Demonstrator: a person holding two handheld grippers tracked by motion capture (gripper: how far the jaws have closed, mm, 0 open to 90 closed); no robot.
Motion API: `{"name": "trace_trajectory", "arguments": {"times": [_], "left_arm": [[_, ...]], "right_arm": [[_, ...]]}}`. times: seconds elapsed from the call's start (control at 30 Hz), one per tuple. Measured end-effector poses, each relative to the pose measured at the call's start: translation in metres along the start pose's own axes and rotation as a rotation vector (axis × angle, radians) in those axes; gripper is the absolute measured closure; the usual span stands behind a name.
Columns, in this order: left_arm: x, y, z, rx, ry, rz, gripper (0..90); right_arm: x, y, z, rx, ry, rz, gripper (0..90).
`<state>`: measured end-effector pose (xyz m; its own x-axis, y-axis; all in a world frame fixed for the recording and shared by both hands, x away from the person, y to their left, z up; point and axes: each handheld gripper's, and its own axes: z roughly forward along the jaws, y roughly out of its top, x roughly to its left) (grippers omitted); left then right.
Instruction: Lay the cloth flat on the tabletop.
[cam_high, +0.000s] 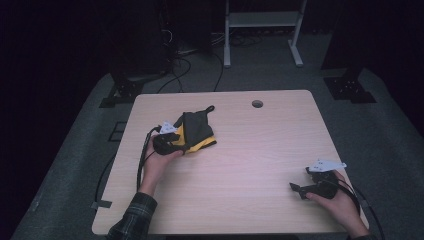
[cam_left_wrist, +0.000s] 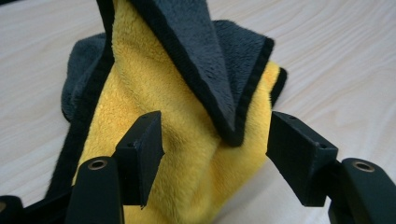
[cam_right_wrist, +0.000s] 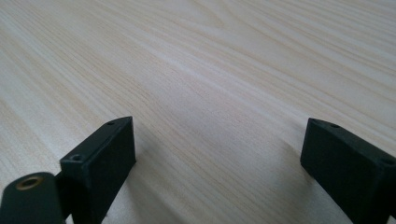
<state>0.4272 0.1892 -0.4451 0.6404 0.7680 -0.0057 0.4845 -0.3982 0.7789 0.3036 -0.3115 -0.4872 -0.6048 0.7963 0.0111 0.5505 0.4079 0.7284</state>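
Table (cam_high: 250, 165): pale wooden top; a small round cable hole (cam_high: 257, 104) sits near its far edge.
Cloth (cam_high: 196, 131): a plush microfibre cloth, yellow on one face, dark grey on the other, with a black hem; it lies crumpled on the left half of the table, a grey flap standing up over the yellow.
Cloth from the left gripper: directly ahead of the left gripper (cam_high: 172, 140), its yellow fold (cam_left_wrist: 205, 158) reaching into the gap between the two black jaws.
Cloth's lie: bunched, with no clear long axis; the raised grey flap tapers to a point just above the jaws.
Left gripper state: jaws partly open, straddling the yellow fold; the pads do not look pressed on it, so nothing is gripped yet.
Nearer hand: the left by far.
Right gripper (cam_high: 305, 190): well apart from the cloth, low over bare table near the right front corner; jaws wide apart, nothing between them (cam_right_wrist: 219, 158).
Containers: none on the table.
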Motion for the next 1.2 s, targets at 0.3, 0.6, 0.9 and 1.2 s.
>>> {"name": "trace_trajectory", "arguments": {"times": [0.3, 0.6, 0.9, 1.2], "left_arm": [[0.006, 0.000, 0.020, 0.030, 0.025, -0.024, 41.6], [0.009, -0.001, 0.022, 0.026, -0.005, -0.074, 75.1], [0.001, 0.005, 0.004, -0.019, -0.056, -0.069, 79.4], [-0.024, 0.015, -0.025, -0.069, -0.166, -0.025, 80.0]], "right_arm": [[0.001, -0.001, -0.001, -0.001, 0.002, -0.004, 9.0], [0.001, 0.000, -0.001, 0.000, 0.004, -0.003, 9.0], [0.001, 0.000, -0.001, 0.001, 0.004, -0.003, 9.1], [0.000, 0.000, 0.000, 0.000, 0.004, -0.003, 9.0]]}}
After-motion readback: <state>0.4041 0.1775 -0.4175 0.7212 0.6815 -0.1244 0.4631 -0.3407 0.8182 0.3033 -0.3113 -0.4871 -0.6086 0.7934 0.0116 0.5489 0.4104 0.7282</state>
